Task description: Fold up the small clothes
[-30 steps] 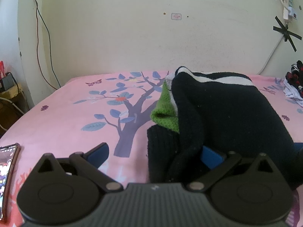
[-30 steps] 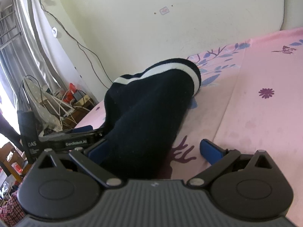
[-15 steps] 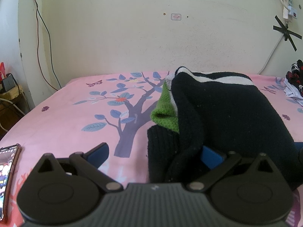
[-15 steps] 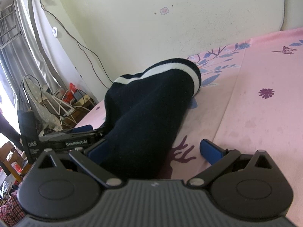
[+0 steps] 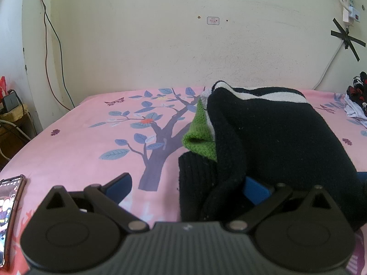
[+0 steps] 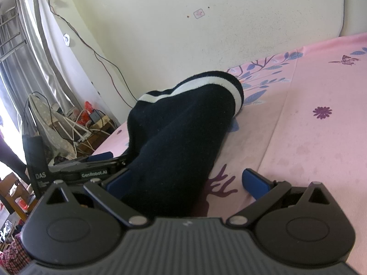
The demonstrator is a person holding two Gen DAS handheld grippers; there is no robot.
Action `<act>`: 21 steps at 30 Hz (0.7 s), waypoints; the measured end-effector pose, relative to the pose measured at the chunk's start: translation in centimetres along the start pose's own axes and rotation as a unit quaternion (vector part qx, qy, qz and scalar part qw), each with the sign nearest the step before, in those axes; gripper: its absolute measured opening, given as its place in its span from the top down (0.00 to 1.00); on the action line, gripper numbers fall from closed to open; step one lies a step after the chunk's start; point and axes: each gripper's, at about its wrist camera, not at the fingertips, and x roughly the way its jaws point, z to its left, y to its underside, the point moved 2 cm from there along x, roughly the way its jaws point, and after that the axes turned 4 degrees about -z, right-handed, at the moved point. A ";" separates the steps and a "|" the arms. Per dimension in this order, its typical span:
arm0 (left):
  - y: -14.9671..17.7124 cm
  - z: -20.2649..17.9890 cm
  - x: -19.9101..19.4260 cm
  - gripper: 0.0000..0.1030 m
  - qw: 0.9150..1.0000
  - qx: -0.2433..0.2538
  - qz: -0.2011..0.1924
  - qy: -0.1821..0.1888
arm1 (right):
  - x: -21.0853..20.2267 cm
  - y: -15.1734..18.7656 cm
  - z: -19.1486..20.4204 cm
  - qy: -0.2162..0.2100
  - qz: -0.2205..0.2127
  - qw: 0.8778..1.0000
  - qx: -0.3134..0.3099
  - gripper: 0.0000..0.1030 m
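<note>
On a pink bedsheet (image 5: pixel 80 146) printed with a tree, a black knit garment (image 5: pixel 282 137) with a white stripe and a green lining lies bunched, humped up rather than flat, just right of the printed trunk. Both hand-held tools sit low at the near edge of the garment, one to each side of it, a placing that reads as the set-up for taking its bottom hem and carrying it over in a fold. The left gripper (image 5: pixel 190 183) has its jaws spread wide: one blue finger stands on bare sheet left of the garment, the other is tucked under a draped fold of knit, so nothing is pinched. The right gripper (image 6: pixel 188 178) is likewise spread, its left finger pressed against the garment's side and its right finger out on open sheet beyond it. A phone (image 5: pixel 9 206) lies on the sheet well left of the garment, and a small heap of other clothes (image 5: pixel 357 100) waits far to its right. Against the frames from a second ago, nothing has shifted; garment and both tools hold the same positions.
</note>
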 end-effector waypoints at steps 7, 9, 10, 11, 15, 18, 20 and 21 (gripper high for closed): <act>0.0 0.0 0.0 0.00 1.000 0.000 0.000 0.000 | 0.0 0.0 -0.1 -0.001 0.000 1.000 0.001 0.07; 0.0 0.0 0.0 0.00 1.000 0.000 0.000 0.000 | -0.1 0.0 -0.1 -0.002 0.000 1.000 0.002 0.07; 0.0 0.0 0.0 0.00 1.000 0.000 0.000 0.000 | -0.1 0.0 -0.1 -0.003 -0.001 1.000 0.003 0.07; 0.0 0.0 0.0 0.00 1.000 0.000 0.000 0.000 | -0.1 0.0 -0.1 -0.003 -0.001 1.000 0.004 0.07; 0.0 0.0 0.0 0.00 1.000 0.000 0.000 0.000 | -0.1 -0.1 -0.3 -0.005 -0.001 1.000 0.006 0.07; 0.0 0.0 0.0 0.00 1.000 0.000 0.000 0.000 | -0.1 -0.1 -0.3 -0.006 -0.001 1.000 0.007 0.07; 0.0 0.0 0.0 0.00 1.000 0.000 0.000 0.000 | -0.1 -0.1 -0.3 -0.006 -0.001 1.000 0.008 0.07; 0.0 0.0 0.0 0.00 1.000 0.000 0.000 0.000 | -0.1 -0.1 -0.3 -0.006 -0.001 1.000 0.008 0.07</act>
